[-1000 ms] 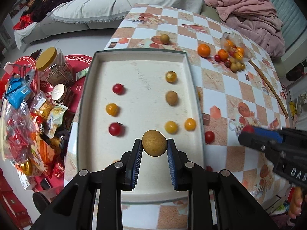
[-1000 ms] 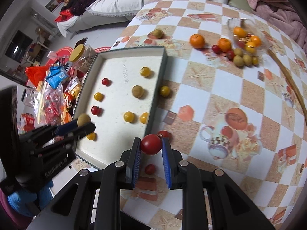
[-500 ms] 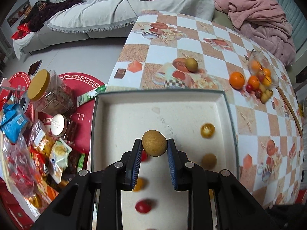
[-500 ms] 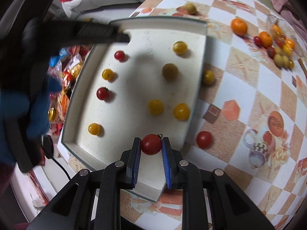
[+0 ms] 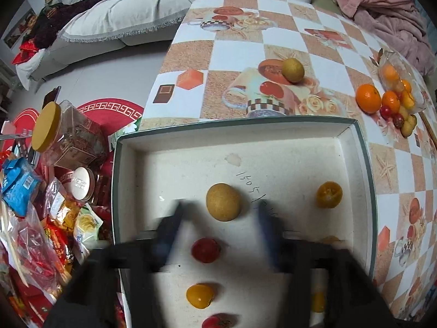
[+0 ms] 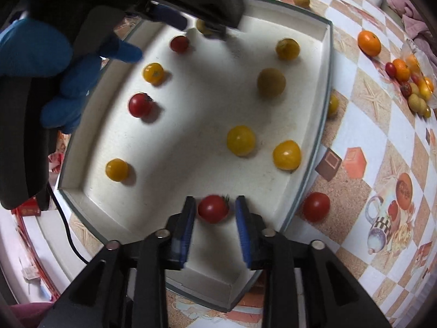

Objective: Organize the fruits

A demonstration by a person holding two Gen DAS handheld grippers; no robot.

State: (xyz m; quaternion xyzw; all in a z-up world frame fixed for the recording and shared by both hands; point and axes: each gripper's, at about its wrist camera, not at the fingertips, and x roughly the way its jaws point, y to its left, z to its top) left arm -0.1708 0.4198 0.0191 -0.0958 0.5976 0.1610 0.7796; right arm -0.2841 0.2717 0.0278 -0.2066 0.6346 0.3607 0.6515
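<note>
left gripper (image 5: 218, 218) jaws spread wide and blurry, tan round fruit (image 5: 223, 201) sitting loose between them on the tray (image 5: 363, 164) floor, right gripper (image 6: 215, 218) jaws apart too, red tomato (image 6: 213, 208) between them, not pinched, at the tray's near end, yellow and red ones scattered around

left gripper (image 5: 218, 235): motion-blurred, jaws smeared | red tomato (image 5: 217, 322): cut by bottom edge | yellow fruit (image 5: 318, 302): half hidden behind gripper | tray (image 6: 322, 114): far-left corner hidden

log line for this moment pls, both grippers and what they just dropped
left gripper: open, round tan fruit released in white tray | right gripper: open, red cherry tomato released in tray
</note>
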